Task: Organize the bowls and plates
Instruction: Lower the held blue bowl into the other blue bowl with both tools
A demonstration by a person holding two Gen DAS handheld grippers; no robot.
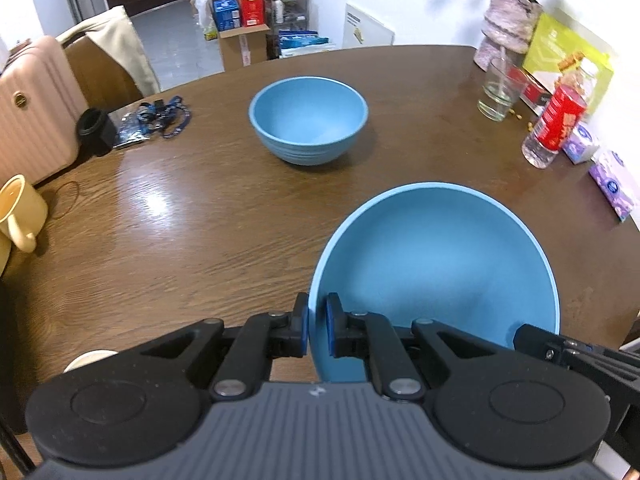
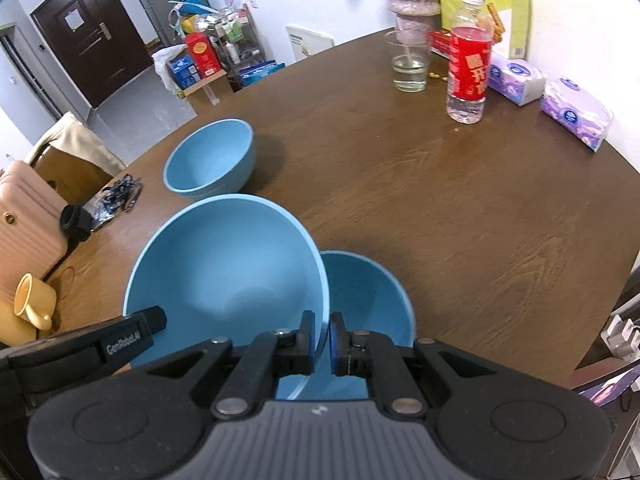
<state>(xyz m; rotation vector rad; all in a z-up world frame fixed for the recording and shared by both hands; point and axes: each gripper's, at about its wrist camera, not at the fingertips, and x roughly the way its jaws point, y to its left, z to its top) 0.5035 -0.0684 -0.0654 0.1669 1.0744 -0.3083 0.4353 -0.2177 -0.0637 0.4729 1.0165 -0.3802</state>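
Note:
A large blue bowl (image 1: 436, 264) is gripped from both sides. My left gripper (image 1: 317, 328) is shut on its left rim, one pad inside and one outside. My right gripper (image 2: 321, 340) is shut on the right rim of the same bowl (image 2: 228, 272). A smaller blue bowl (image 2: 368, 300) shows just right of it in the right wrist view, partly hidden behind that rim. Another blue bowl (image 1: 308, 120) stands alone farther out on the brown wooden table (image 1: 180, 220); it also shows at the left in the right wrist view (image 2: 210, 160).
A yellow mug (image 1: 20, 208), a black cylinder (image 1: 94, 130) and a blue lanyard (image 1: 164, 116) lie on the table's left. At the right stand a glass (image 2: 410, 64), a red-labelled bottle (image 2: 468, 64), tissue packs (image 2: 576, 110) and a vase (image 1: 508, 20). A pink suitcase (image 1: 36, 108) is beside the table.

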